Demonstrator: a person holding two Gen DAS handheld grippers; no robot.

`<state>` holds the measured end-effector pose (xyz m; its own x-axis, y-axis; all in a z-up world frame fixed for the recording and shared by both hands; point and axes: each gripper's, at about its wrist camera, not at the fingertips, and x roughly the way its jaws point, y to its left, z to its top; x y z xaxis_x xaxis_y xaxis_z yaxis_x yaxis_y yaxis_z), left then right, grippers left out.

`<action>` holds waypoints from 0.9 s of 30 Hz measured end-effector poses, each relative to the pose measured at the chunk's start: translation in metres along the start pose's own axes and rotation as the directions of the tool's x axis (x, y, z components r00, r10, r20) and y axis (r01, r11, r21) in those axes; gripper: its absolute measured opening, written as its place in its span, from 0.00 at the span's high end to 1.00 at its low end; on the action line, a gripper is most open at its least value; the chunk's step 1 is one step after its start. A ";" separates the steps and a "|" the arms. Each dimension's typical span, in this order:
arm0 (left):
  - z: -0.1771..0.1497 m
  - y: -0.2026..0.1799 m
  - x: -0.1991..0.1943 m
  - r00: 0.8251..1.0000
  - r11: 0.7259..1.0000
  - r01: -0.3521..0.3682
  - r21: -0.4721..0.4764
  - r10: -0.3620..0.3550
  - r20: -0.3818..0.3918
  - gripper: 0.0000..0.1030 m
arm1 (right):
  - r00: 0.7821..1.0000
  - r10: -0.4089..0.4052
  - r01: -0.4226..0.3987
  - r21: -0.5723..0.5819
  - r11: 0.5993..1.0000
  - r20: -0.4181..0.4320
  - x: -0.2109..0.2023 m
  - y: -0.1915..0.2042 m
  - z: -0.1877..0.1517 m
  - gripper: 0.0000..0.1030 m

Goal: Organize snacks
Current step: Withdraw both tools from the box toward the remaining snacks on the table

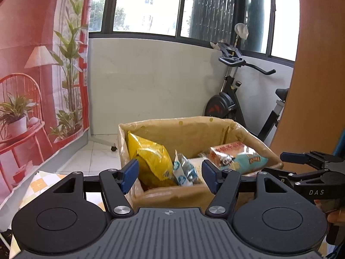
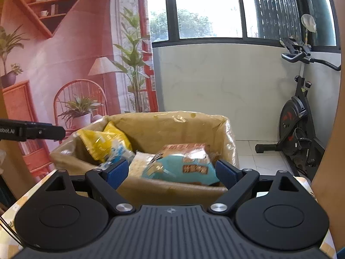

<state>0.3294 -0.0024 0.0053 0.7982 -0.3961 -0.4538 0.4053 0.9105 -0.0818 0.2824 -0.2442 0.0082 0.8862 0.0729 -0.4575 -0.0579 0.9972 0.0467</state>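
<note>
A cardboard box [image 1: 194, 196] stands on a checked cloth [image 1: 41, 183], and every snack in view lies inside it. Against the box's left wall leans a yellow bag [image 1: 151, 157], nearly upright. Just beside it, toward the box's middle, sits a small clear packet with blue print [image 1: 183, 170]. Across the right side of the box lies a teal and orange bag [image 1: 237, 157], tilted, its teal end toward the near wall; a pale packet [image 2: 140, 164] shows between it and the small clear packet.

The left gripper [image 1: 170, 178] hovers at the near wall of the box with its jaws apart and nothing between them; the yellow bag and the clear packet lie just beyond the gap. The right gripper [image 2: 171, 173] is also at the near wall, further right, its jaws spread wide and empty, with the teal and orange bag just beyond them. No pad touches a snack. An exercise bike [image 1: 235, 99] stands beyond the box, to its right.
</note>
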 end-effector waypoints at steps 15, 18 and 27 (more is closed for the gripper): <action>-0.047 0.012 -0.023 0.999 0.999 -0.015 -0.046 0.013 -0.036 0.35 | 1.000 0.024 -0.025 0.011 1.000 0.003 -0.027 0.025 -0.036 0.13; -0.056 0.016 -0.025 0.999 0.998 -0.023 -0.065 0.020 -0.046 0.35 | 1.000 0.020 -0.020 0.029 0.999 -0.001 -0.029 0.025 -0.043 0.13; -0.080 0.026 -0.026 0.997 0.993 -0.042 -0.110 0.033 -0.075 0.35 | 1.000 0.003 -0.002 0.062 0.998 -0.023 -0.035 0.023 -0.065 0.13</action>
<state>0.2833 0.0413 -0.0564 0.7754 -0.3554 -0.5219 0.3202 0.9337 -0.1601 0.2202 -0.2227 -0.0327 0.8751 0.0766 -0.4779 -0.0308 0.9942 0.1030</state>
